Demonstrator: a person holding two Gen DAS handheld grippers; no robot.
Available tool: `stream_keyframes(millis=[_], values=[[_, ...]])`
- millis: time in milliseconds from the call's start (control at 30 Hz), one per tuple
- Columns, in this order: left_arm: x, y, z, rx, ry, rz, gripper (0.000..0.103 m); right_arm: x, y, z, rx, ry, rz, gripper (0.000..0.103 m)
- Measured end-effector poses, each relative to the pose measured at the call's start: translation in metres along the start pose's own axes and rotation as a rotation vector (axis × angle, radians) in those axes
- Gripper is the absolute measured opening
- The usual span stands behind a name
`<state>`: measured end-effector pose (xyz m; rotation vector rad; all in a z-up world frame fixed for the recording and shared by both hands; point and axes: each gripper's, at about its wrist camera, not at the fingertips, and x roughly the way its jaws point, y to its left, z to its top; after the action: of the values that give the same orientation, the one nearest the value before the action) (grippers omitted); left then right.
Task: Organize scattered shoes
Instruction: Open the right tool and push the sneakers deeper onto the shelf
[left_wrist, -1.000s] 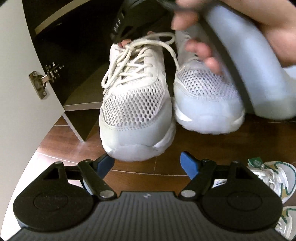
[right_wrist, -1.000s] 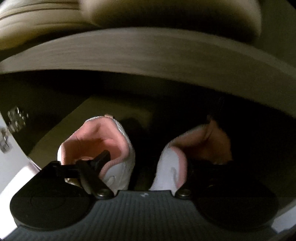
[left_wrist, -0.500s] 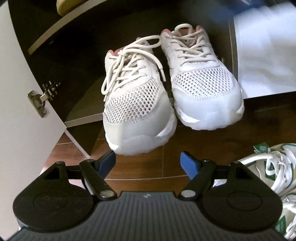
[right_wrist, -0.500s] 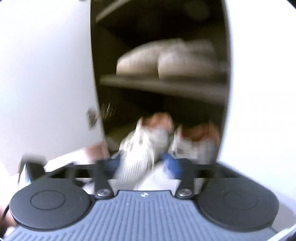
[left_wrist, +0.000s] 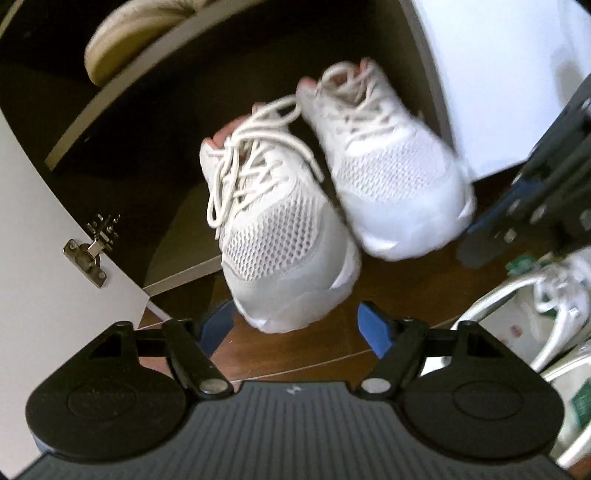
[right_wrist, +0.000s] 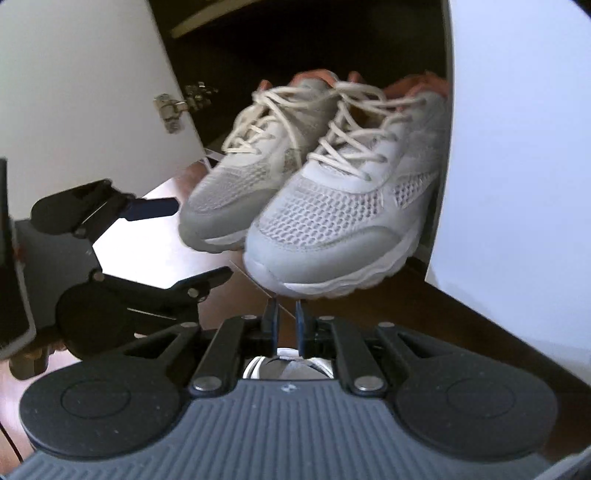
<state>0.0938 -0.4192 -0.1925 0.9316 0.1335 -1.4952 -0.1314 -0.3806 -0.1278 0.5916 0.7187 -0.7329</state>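
Since the earlier frames, the right gripper (right_wrist: 286, 325) has drawn back out of the cabinet (left_wrist: 122, 155) and brought its jaws together, and the person's hand that lay over the shoes has gone from the left wrist view. Two white mesh sneakers are counted at the cabinet's open bottom compartment, side by side and touching, toes pointing outward over the brown wooden floor (left_wrist: 399, 291): the left sneaker (left_wrist: 280, 240) and the right sneaker (left_wrist: 391, 184), both with pink collars and cream laces. On the shelf above them lies what appears to be one tan shoe (left_wrist: 129, 40), partly cut off by the frame edge. Two further white-and-green sneakers (left_wrist: 550, 302) lie on the floor at the lower right of the left wrist view; how they are placed relative to each other cannot be told. One metal hinge (left_wrist: 86, 254) shows on the white cabinet door (left_wrist: 44, 236).

Two grippers are present. The left gripper (left_wrist: 293, 325) has its jaws apart and closing; the toe of the left sneaker stands just ahead of and between the blue fingertips (left_wrist: 373, 325), without visible contact. The right gripper, jaws nearly together with nothing between them, sits just below the toe of the right sneaker, apart from it.
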Motion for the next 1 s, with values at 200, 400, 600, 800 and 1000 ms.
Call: stream_keyframes(millis=[200, 400, 600, 800, 1000], values=[[0.026, 0.005, 0.025, 0.045, 0.001, 0.013, 0.072, 0.04, -0.004, 0.03, 0.01, -0.052, -0.07, 0.008], [0.065, 0.014, 0.052, 0.088, 0.024, 0.066, 0.072, 0.081, -0.008, 0.065, 0.02, -0.091, -0.11, 0.008], [0.048, 0.006, 0.042, 0.082, 0.028, 0.057, 0.073, 0.085, -0.014, 0.06, -0.057, -0.044, -0.097, 0.02], [-0.001, -0.02, 0.021, 0.123, -0.064, -0.1, 0.073, 0.062, -0.012, 0.054, -0.136, -0.131, -0.038, 0.02], [0.027, -0.002, 0.03, 0.114, -0.011, -0.04, 0.073, 0.081, -0.005, 0.078, -0.174, -0.159, -0.035, 0.019]])
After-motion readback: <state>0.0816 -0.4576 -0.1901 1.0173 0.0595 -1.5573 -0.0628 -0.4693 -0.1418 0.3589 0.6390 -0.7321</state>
